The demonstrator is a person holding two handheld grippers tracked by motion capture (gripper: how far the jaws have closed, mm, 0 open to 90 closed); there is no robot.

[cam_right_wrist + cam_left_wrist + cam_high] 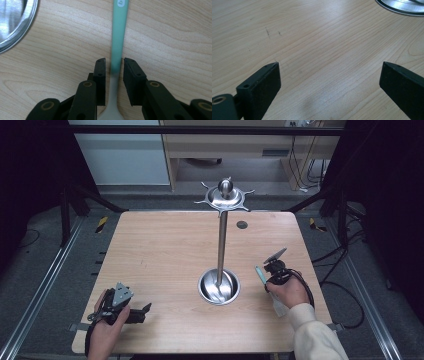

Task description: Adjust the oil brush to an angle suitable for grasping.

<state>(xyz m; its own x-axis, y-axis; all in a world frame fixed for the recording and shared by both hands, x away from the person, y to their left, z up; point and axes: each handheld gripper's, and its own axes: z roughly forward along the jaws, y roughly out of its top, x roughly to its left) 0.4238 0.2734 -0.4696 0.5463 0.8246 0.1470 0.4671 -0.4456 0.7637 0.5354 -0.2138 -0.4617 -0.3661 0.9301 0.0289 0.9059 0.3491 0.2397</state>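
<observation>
From above, a tall metal stand rises from a round base in the middle of the wooden table. The right gripper is at a spoon lying just right of that base; the left gripper rests near the front left corner.

In the left gripper view its jaws stand wide apart over bare wood.

In the right gripper view the jaws close on the spoon's green handle, near the pale bowl. It looks light, stiff and smooth — probably slippery, so gripping the narrow neck seems sensible.
</observation>
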